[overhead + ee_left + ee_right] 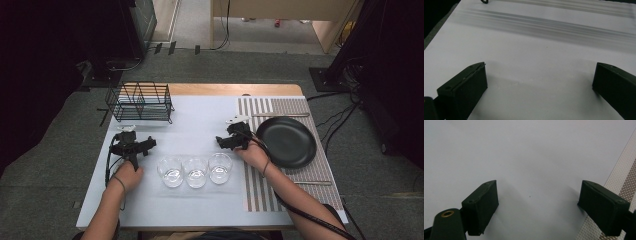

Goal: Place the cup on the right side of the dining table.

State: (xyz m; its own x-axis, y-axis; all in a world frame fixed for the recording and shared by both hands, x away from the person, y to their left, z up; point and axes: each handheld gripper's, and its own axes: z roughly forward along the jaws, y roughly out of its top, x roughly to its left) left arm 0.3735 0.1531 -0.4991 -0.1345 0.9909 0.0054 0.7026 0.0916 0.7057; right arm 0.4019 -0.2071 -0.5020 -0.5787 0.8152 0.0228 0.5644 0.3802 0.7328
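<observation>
Three clear glasses stand in a row near the table's front middle: left glass (170, 171), middle glass (195, 172), right glass (220, 168). My left gripper (131, 145) rests low over the white table left of the glasses, jaws wide apart with nothing between them (540, 72). My right gripper (233, 137) hovers just behind the right glass, beside the striped placemat (260, 185), also open and empty (537, 195). A black plate (286, 141) lies on the placemat to the right of that gripper.
A black wire rack (140, 102) stands at the back left of the table (200, 120). Cutlery lies along the placemat's far edge (280, 115) and near edge (312, 183). Cables trail from both grippers. Grey carpet surrounds the table.
</observation>
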